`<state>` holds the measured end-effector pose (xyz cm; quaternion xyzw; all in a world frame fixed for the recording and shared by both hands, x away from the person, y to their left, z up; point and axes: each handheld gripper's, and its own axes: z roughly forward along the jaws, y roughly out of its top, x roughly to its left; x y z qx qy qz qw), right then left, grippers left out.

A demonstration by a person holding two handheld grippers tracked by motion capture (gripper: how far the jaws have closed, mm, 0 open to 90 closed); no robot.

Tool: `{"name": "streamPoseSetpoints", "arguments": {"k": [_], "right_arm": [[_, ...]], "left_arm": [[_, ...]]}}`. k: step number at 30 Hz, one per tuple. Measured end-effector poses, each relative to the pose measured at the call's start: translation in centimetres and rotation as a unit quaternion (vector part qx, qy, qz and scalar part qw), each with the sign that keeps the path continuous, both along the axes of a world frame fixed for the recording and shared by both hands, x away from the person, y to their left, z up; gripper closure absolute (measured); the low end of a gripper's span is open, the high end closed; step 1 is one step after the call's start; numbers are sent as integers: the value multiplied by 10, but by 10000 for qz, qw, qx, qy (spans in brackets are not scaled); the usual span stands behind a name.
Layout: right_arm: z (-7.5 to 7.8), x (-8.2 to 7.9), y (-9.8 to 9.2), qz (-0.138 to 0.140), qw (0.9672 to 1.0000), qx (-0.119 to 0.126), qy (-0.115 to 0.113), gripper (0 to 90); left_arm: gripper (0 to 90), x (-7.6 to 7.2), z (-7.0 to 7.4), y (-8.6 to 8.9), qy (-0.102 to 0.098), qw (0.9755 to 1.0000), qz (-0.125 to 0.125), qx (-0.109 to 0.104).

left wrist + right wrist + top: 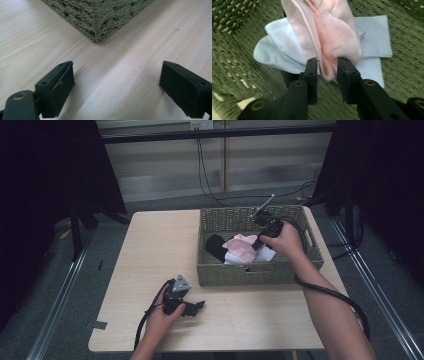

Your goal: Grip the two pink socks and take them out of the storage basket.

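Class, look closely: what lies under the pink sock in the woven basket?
Under the pink sock lie white socks, spread on the floor of the woven basket. A black sock lies beside them. Anything deeper beneath the pile is covered.

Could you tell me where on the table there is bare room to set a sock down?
The table is bare left of the basket, beyond the left tongs, and along the near edge. The basket is crowded: pink sock, white socks, black sock, right tongs.

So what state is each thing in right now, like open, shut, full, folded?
Left hand-held gripper: open, holding nothing.
Right hand-held gripper: pink sock between its jaws.
Pink sock: bunched, atop the white socks.
White socks: lying flat.
Black sock: in basket.
Basket: uncovered.
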<state>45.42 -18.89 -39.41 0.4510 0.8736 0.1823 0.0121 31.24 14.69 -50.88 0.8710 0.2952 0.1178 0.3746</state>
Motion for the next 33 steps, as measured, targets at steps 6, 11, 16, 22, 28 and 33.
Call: {"name": "streamPoseSetpoints", "arguments": {"k": [6,11,16,22,28,33], "right_arm": [[2,0,8,64,9999,-84,-5,855],[23,-1,2,72,10000,-14,-63,857],[32,-2,-3,55,9999,-43,-80,858],[46,-7,-10,190,9997,-160,-76,859],[64,-14,-7,378,9990,-255,-19,859],[84,-21,-7,494,9985,-209,-63,859]], "left_arm": [[119,0,0,0,1,10000,13,8],[119,0,0,0,6,10000,1,0],[119,0,0,0,0,10000,-1,-1],[119,0,0,0,-4,10000,6,6],[119,0,0,0,-4,10000,3,8],[119,0,0,0,-5,10000,2,10]]}}
